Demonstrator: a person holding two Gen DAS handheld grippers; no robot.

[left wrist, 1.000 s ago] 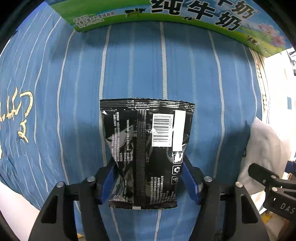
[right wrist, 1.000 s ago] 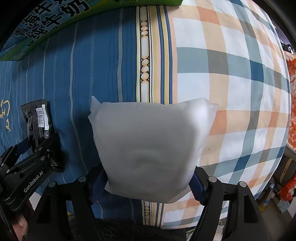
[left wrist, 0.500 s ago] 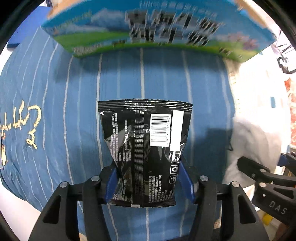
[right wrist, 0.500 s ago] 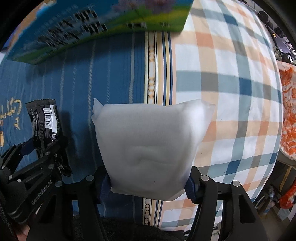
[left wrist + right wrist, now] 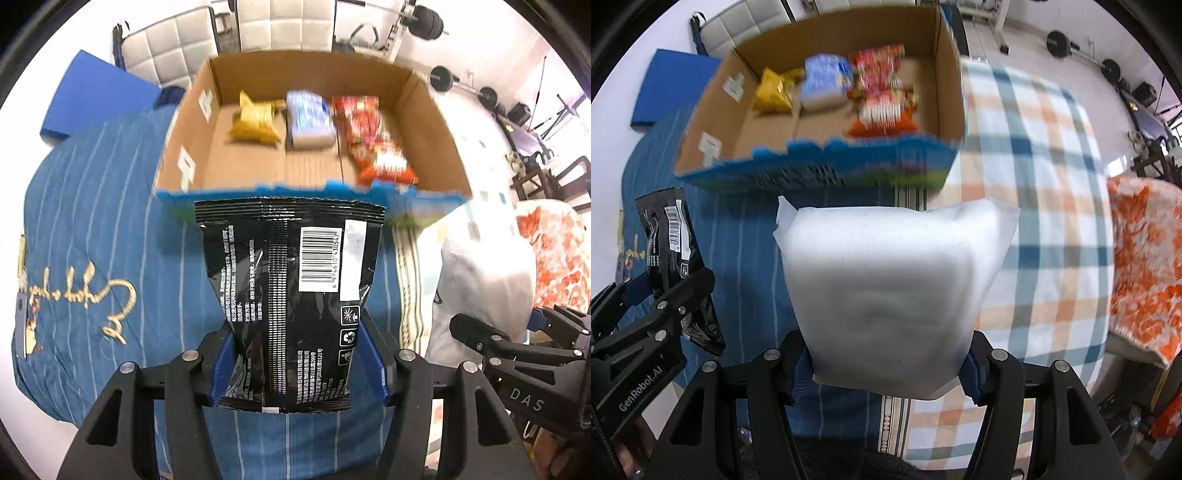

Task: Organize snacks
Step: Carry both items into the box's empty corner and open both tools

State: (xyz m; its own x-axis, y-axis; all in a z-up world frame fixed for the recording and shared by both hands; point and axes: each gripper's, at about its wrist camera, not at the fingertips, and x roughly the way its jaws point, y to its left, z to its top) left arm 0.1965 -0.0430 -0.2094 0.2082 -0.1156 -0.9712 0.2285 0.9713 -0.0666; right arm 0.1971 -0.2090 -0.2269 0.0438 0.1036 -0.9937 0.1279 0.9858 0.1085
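My left gripper [image 5: 297, 363] is shut on a black snack bag [image 5: 291, 295], barcode side facing me, held above the blue striped bedding. My right gripper [image 5: 882, 363] is shut on a puffy white snack bag [image 5: 886, 284]. Ahead stands an open cardboard box [image 5: 436, 122] with a blue printed front wall. Inside it lie a yellow bag [image 5: 255, 123], a pale blue pack [image 5: 310, 120] and a red bag [image 5: 373, 136]. The right wrist view shows the same box [image 5: 945, 88] ahead to the left, and the left gripper [image 5: 646, 314] with the black bag [image 5: 668, 240] at lower left.
Blue striped bedding [image 5: 92, 229] with gold script covers the left; plaid bedding [image 5: 1045, 192] covers the right. An orange floral cloth [image 5: 1145, 258] lies at the far right. A blue board [image 5: 96, 99] and white padded chairs [image 5: 280, 22] stand behind the box.
Both grippers have risen and tilted up with their bags. The box, earlier seen only as its front wall at the top, now shows its open inside and contents.
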